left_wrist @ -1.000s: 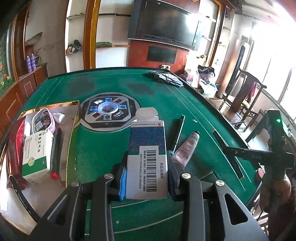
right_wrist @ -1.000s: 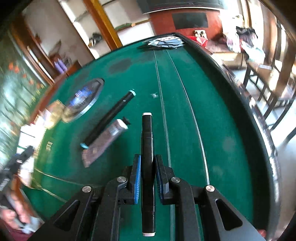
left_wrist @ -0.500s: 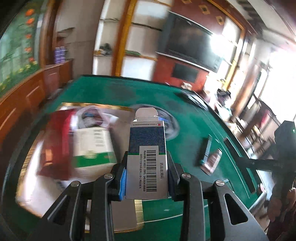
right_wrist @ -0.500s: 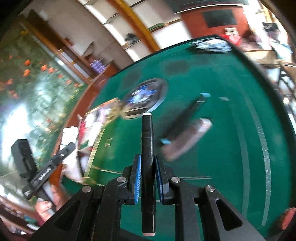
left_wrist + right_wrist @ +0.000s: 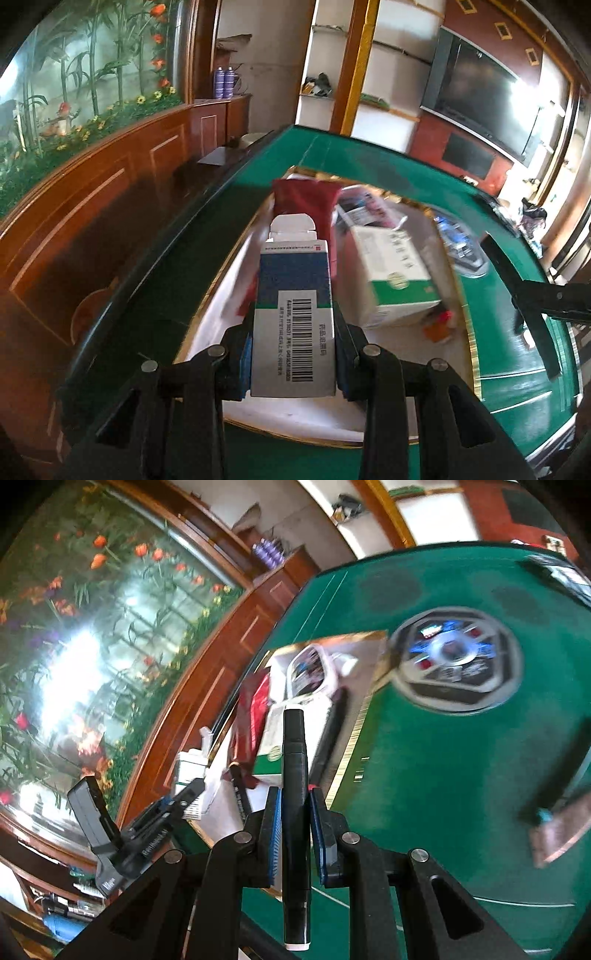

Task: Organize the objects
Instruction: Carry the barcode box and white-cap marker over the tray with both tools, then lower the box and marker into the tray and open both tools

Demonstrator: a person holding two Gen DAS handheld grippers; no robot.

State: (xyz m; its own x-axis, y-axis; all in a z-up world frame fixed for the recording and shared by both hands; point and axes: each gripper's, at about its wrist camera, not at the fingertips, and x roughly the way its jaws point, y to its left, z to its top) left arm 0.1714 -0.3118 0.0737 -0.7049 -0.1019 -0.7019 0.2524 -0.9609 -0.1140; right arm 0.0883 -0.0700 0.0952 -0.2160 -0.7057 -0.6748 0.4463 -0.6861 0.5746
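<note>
My left gripper is shut on a blue and white medicine box with a barcode, held over the near left part of the gold-rimmed tray. Inside the tray lie a red packet, a green and white box and a pink-rimmed packet. My right gripper is shut on a black marker pen, which points toward the same tray. The left gripper with its box shows at the lower left of the right wrist view.
The green felt table carries a round control panel in its middle. A black pen and a brownish tube lie at the right. A wooden cabinet wall runs along the table's left edge.
Both grippers have swung left from the open felt toward the tray, each keeping its object. The tray now fills the middle of both views; the pen and tube have slid off to the right.
</note>
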